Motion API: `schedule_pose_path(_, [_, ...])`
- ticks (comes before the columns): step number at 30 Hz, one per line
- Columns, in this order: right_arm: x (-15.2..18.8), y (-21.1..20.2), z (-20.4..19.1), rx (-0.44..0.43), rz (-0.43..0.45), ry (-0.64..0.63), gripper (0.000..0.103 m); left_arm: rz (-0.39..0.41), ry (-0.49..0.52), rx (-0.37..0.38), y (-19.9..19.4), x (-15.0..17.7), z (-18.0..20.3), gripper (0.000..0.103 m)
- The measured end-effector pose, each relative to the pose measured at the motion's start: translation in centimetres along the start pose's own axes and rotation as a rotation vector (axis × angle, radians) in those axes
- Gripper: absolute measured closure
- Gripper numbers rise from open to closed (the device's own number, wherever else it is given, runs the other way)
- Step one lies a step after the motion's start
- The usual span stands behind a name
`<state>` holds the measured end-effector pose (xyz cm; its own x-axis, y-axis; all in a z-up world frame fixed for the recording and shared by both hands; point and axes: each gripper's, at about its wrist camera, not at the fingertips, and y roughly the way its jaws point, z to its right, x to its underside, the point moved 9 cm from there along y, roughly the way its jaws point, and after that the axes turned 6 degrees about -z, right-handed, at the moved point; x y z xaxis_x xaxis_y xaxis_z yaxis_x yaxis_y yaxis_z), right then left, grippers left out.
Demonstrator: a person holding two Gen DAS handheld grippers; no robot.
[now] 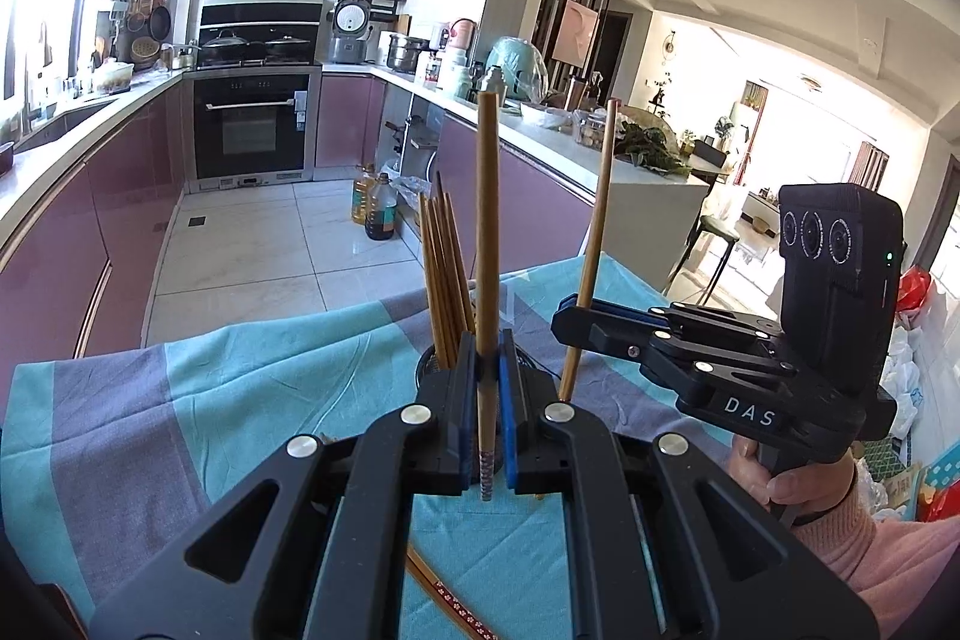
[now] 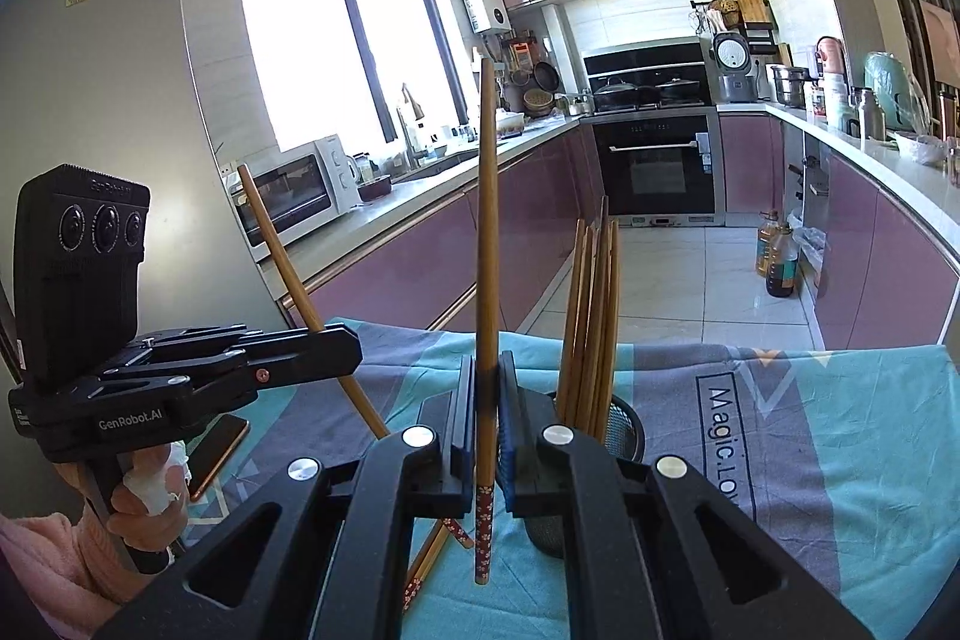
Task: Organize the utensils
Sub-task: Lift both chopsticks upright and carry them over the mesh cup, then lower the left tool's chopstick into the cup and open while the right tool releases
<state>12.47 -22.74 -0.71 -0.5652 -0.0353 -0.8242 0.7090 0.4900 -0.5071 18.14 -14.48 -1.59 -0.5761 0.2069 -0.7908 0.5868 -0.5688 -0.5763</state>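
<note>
The left gripper (image 1: 486, 388) is clamping one chopstick (image 1: 487, 244) between its blue pads, and the stick is standing almost upright, its patterned end poking out below the jaws at six o'clock. In the left wrist view, a bundle of chopsticks (image 1: 443, 274) is leaning at eleven o'clock from those jaws, standing in a dark mesh holder (image 1: 427, 363) on the teal and grey cloth (image 1: 180, 400). Further right, at about two o'clock, the right gripper (image 1: 570, 319) is squeezing a second chopstick (image 1: 594, 244), which is tilting slightly right at the top. A hand (image 1: 786, 478) in a pink sleeve is gripping its handle.

In the right wrist view, the left gripper is sitting at nine o'clock, the right one's chopstick (image 2: 487, 250) is rising at twelve, and the holder (image 2: 624, 424) with its bundle (image 2: 591, 316) is just right of the jaws, at one o'clock. Loose chopsticks (image 2: 432, 556) are lying on the cloth beneath, at seven o'clock.
</note>
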Motion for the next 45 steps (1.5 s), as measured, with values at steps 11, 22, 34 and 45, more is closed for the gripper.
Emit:
schedule_pose_path(11, [-1.0,-0.1,0.2,0.008,0.027,-0.004,0.097,0.041,0.006,0.014,-0.9,-0.3,0.2,0.096])
schedule_pose_path(22, [-2.5,0.5,0.4,0.027,0.056,-0.006,0.097,0.092,0.016,0.019,-2.1,-0.8,0.9,0.096])
schedule_pose_path(34, [-3.0,2.1,1.7,0.063,0.066,0.019,0.097,0.086,0.004,-0.023,-0.8,-0.8,0.7,0.096])
schedule_pose_path(45, [-1.4,5.1,2.9,0.081,-0.013,0.041,0.097,-0.025,0.031,-0.061,1.7,0.7,0.6,0.096])
